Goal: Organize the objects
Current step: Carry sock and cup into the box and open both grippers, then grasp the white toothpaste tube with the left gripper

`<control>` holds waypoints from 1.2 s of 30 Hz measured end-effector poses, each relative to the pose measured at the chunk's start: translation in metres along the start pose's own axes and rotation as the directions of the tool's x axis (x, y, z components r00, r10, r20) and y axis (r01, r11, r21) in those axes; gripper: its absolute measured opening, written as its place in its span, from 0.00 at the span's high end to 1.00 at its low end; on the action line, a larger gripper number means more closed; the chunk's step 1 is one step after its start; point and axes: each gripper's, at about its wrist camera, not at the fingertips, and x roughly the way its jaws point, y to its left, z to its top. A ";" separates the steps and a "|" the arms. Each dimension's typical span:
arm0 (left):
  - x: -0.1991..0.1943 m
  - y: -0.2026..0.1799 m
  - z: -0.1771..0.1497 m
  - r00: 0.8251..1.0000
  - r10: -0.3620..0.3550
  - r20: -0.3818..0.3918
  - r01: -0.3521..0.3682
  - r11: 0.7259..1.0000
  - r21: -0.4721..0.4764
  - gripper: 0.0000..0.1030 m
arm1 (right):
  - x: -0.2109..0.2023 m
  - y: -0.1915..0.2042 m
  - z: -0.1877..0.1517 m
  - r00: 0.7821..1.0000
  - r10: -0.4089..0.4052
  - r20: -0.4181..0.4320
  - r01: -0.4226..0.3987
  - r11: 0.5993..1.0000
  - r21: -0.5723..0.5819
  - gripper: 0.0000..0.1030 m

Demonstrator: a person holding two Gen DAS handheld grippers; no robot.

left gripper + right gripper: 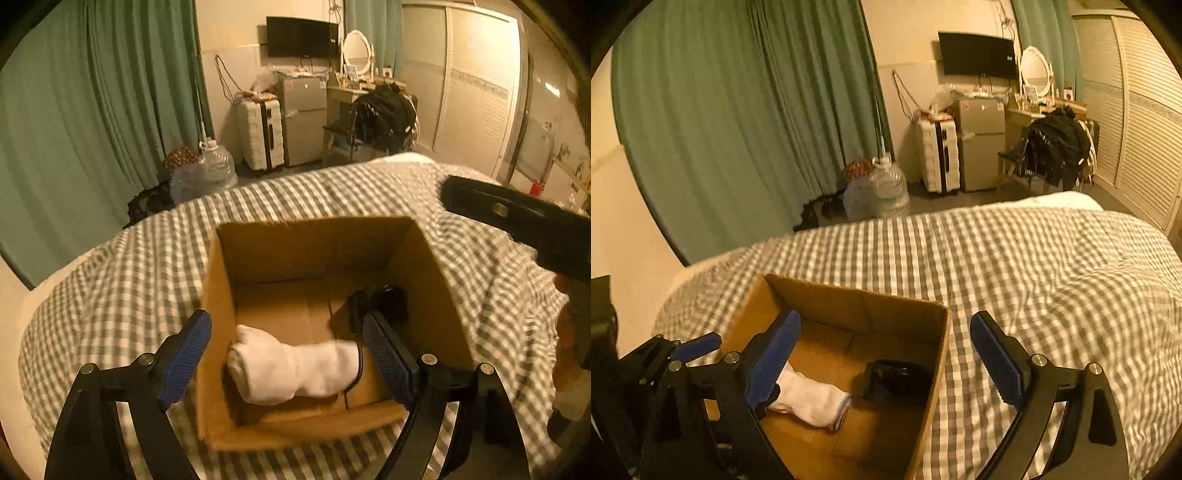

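Note:
An open cardboard box (221,280) stands on the checked bed cover (110,288). Inside lie a white sock (291,369) at the near left and a black rolled item (384,302) at the right. My left gripper (288,350) is open and empty, hanging over the box's near side, apart from the sock. In the right wrist view the same box (931,373) holds the sock (812,398) and the black item (897,380). My right gripper (886,350) is open and empty above the box's right wall. It shows in the left wrist view at the right (517,229).
The bed cover (1052,277) spreads to the right of the box. Beyond the bed are green curtains (92,122), water jugs (214,170), a white suitcase (260,133), a small fridge (303,118), a chair with black clothes (384,118) and wardrobe doors (476,96).

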 end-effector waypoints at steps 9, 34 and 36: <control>-0.110 0.003 -0.034 0.994 0.086 0.068 -0.084 0.996 -0.021 0.10 | -0.134 0.022 -0.009 0.997 -0.006 0.075 0.014 0.995 -0.098 0.09; -0.180 -0.053 -0.250 0.997 0.050 -0.053 -0.051 0.999 -0.014 0.10 | -0.240 0.045 -0.215 0.993 -0.062 -0.105 0.047 0.989 -0.139 0.09; -0.166 -0.064 -0.268 0.994 0.023 -0.103 -0.022 1.000 0.007 0.10 | -0.237 0.045 -0.216 0.992 -0.059 -0.114 0.044 0.990 -0.132 0.09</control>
